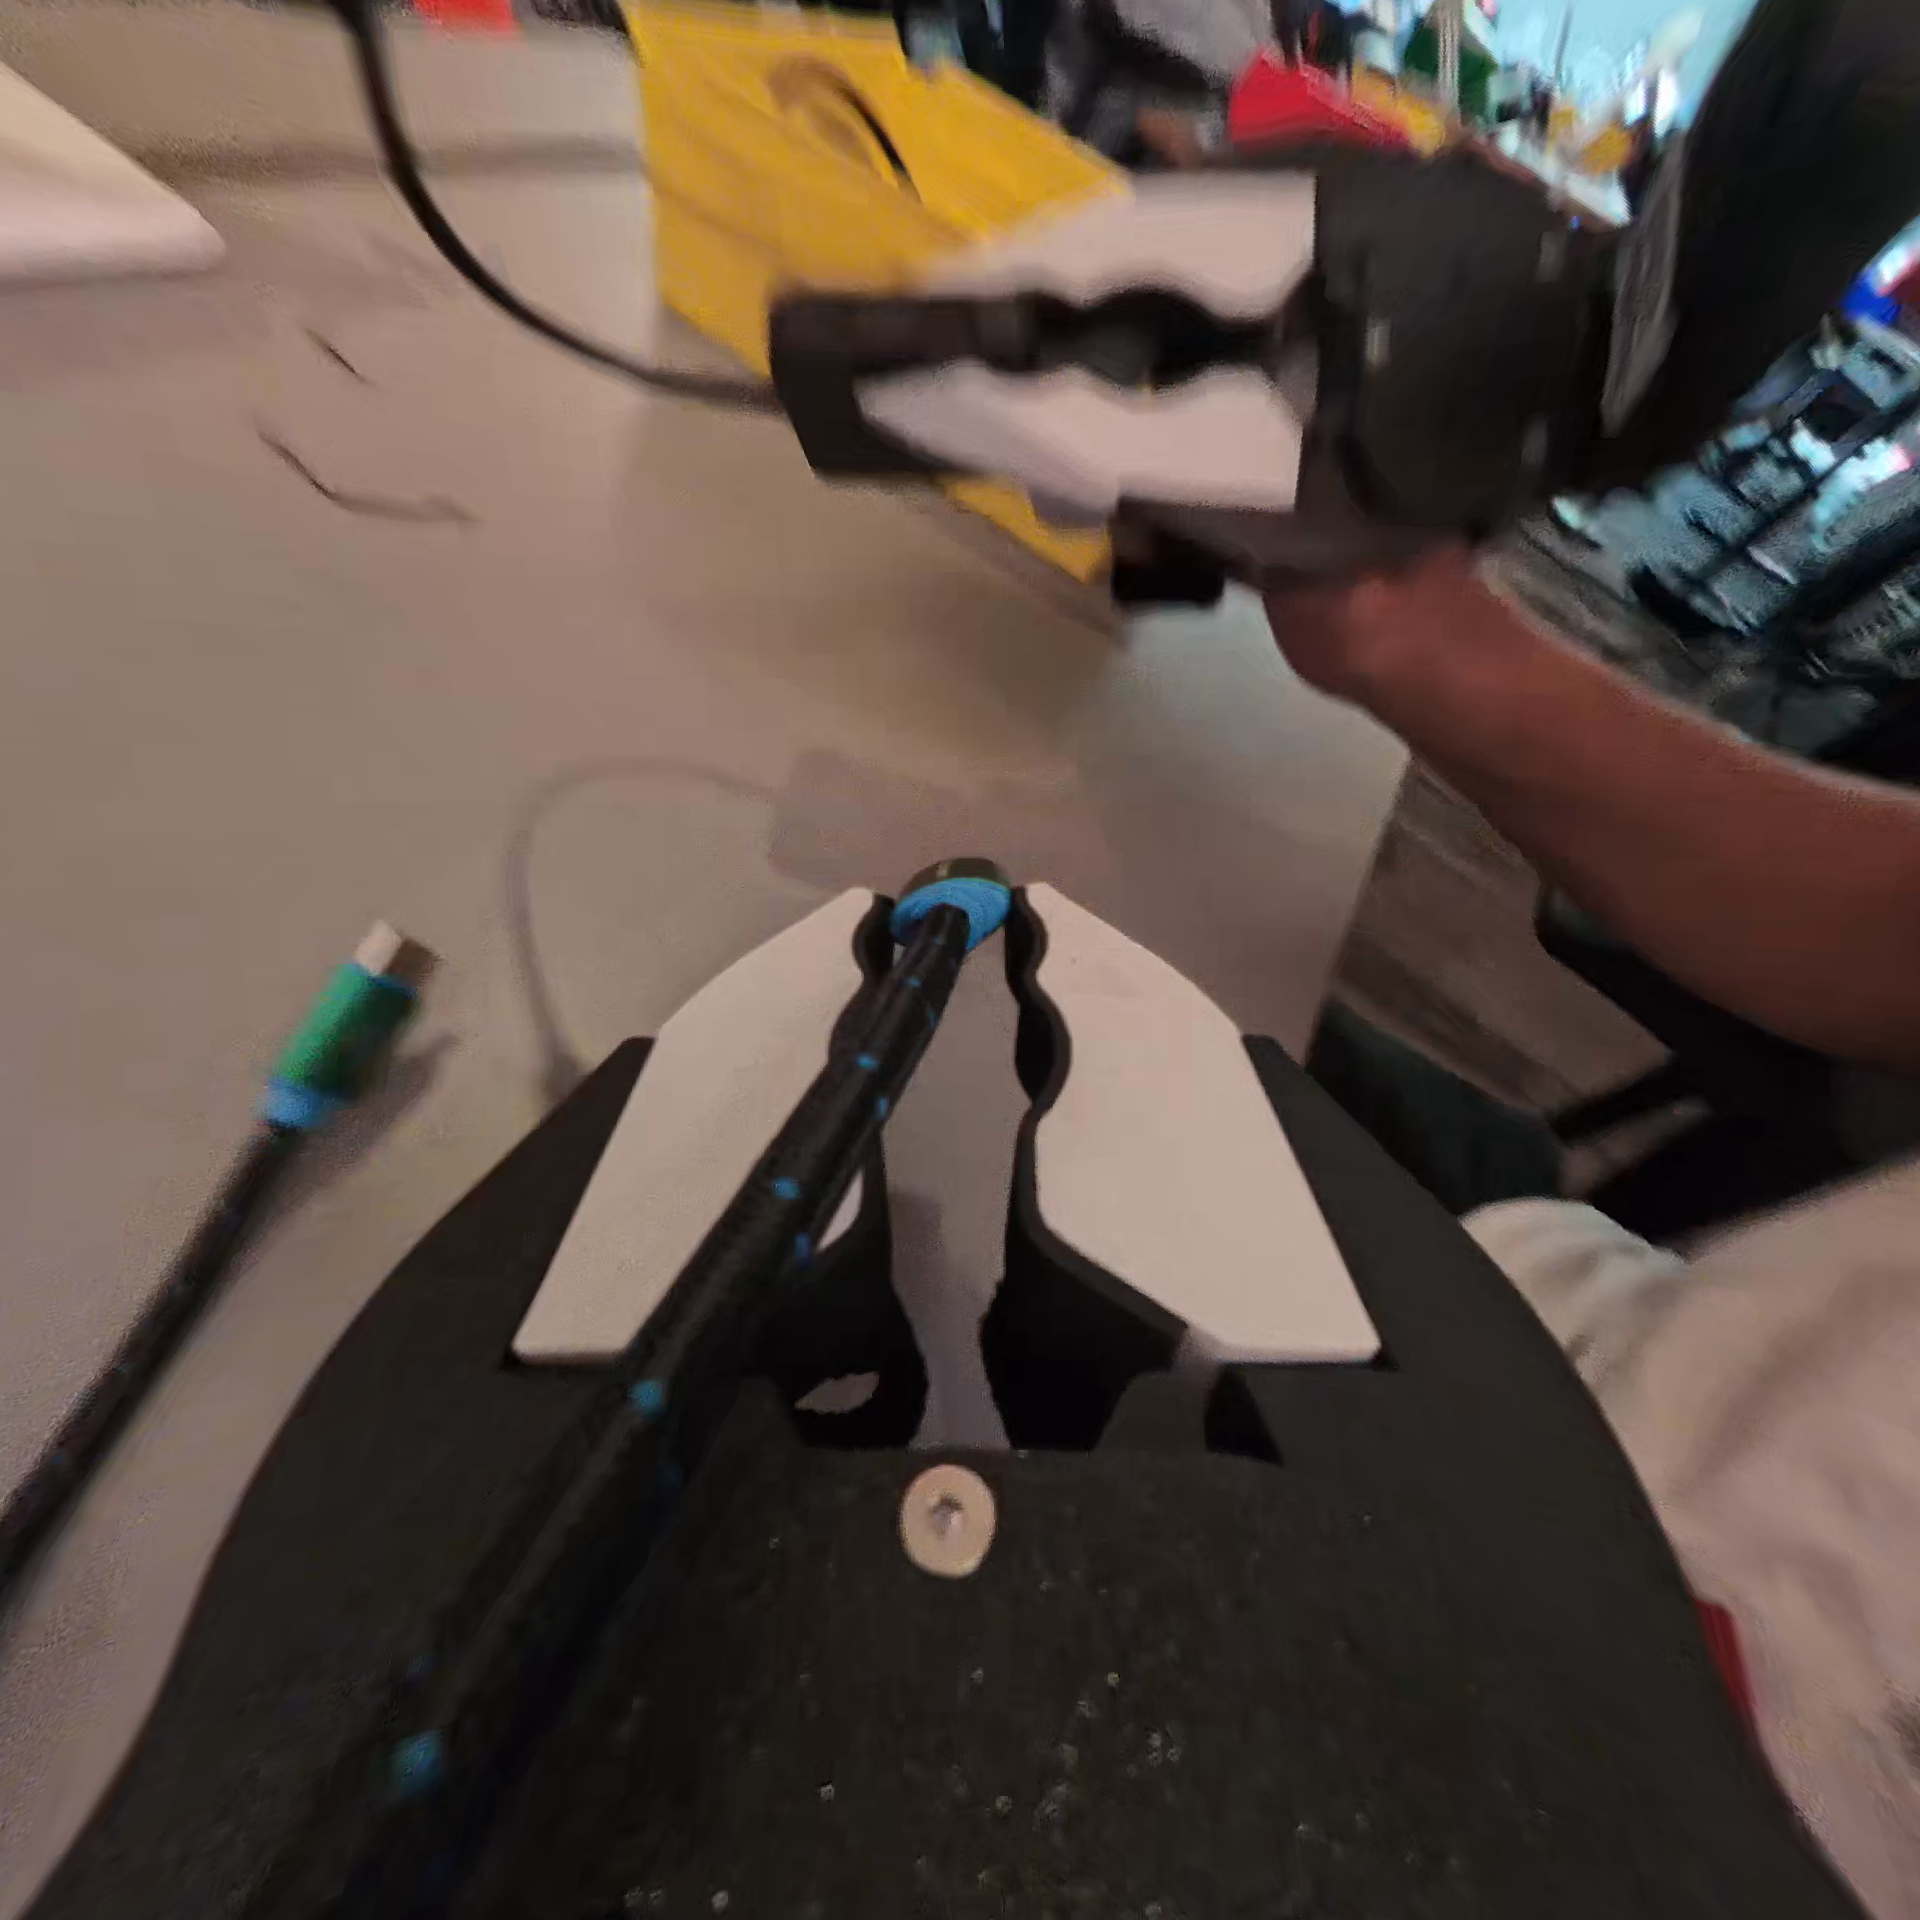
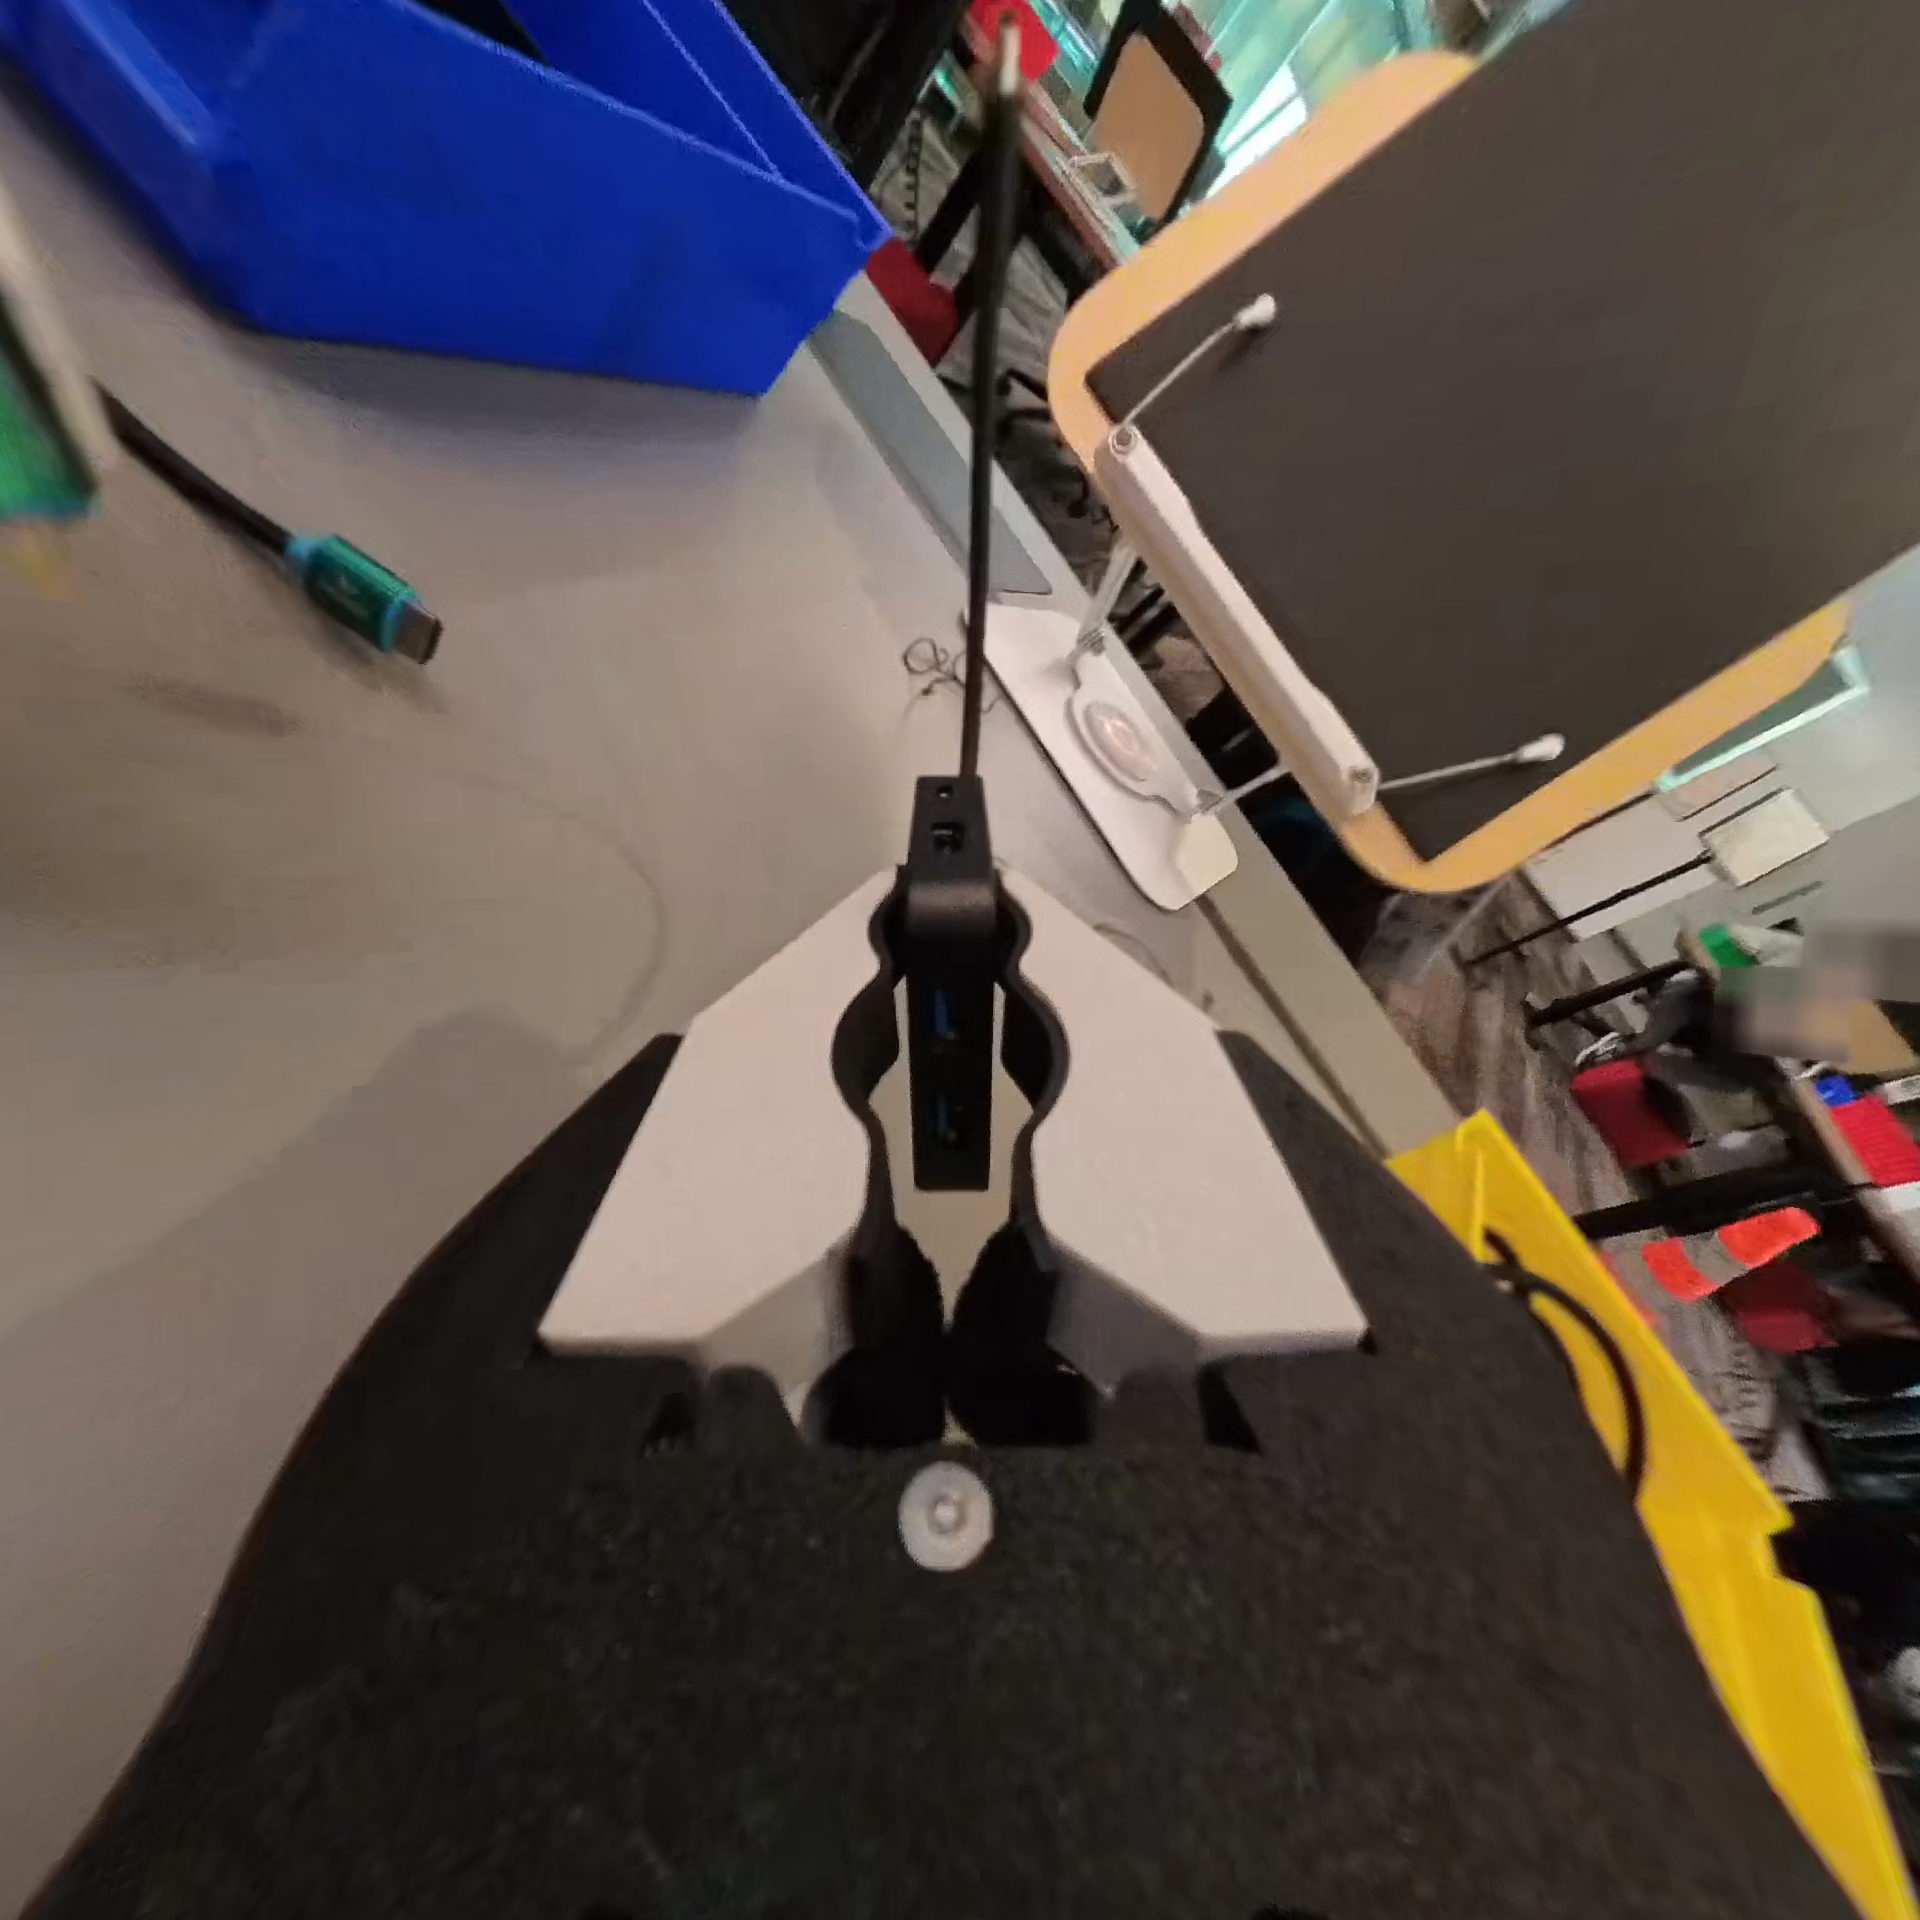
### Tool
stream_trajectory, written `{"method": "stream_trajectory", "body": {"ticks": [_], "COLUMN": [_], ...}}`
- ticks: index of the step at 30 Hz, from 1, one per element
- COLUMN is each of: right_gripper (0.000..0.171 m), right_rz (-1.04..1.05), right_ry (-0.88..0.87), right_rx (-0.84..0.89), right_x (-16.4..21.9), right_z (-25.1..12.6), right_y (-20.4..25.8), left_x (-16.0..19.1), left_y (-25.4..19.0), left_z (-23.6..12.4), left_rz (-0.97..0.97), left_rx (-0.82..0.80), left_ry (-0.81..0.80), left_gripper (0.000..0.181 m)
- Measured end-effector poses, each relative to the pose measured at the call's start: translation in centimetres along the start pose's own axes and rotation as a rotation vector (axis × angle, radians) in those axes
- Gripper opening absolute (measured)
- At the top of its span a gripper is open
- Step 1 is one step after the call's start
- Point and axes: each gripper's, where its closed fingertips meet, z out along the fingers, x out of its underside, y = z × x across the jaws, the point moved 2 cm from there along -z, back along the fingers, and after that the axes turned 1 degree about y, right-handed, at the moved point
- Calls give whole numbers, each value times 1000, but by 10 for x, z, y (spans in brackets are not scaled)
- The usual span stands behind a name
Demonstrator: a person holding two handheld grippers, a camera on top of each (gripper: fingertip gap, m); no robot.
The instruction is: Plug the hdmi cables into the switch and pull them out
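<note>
My left gripper (image 1: 948, 902) is shut on a black braided HDMI cable (image 1: 883, 1049) at its blue collar; the plug beyond the tips is mostly hidden. A second HDMI plug with a green body (image 1: 348, 1023) lies loose on the table to the left; it also shows in the right wrist view (image 2: 358, 597). My right gripper (image 2: 948, 894) is shut on the slim black switch (image 2: 948, 1039), held on edge above the table with its own black cord (image 2: 987, 416) running up and away. In the left wrist view the right gripper (image 1: 831, 400) hovers blurred at upper right with the switch.
A yellow bin (image 1: 831, 166) stands behind the right gripper, also at the right edge of the right wrist view (image 2: 1662, 1455). A blue bin (image 2: 468, 187) sits at the table's back. A dark board with a tan edge (image 2: 1507, 416) and a white stand lie past the table edge. Left tips to right tips: about 12 cm.
</note>
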Motion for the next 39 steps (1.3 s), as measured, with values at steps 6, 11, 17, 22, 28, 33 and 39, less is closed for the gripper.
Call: {"method": "stream_trajectory", "body": {"ticks": [6, 11, 17, 22, 28, 33, 39], "right_gripper": [13, 13, 13, 12, 15, 47, 67], "right_rz": [256, 416, 354, 593, 702, 458, 408], "right_ry": [-60, -40, 383, 415, 708, 952, 804], "right_rx": [2, 132, -258, -623, -706, -620, -387], "right_x": [9, 41, 140, 167, 242, 284, 224], "right_z": [-53, -125, -100, -52, -4, 4, -16], "right_y": [-92, -207, -243, -267, -254, -232, -275], "left_x": [13, 11, 10, 13, 18, 18, 16], "left_y": [-13, -5, 3, 1, 2, 8, 6], "left_z": [9, 7, 8, 11, 9, 5, 4], "left_rz": [206, 111, 101, 112, 114, 97, 78], "left_rx": [9, 37, 32, 30, 20, 11, 34], "left_ry": [84, 55, 64, 88, 106, 95, 79], "left_gripper": [21, 21, 21, 21, 21, 21, 21]}}
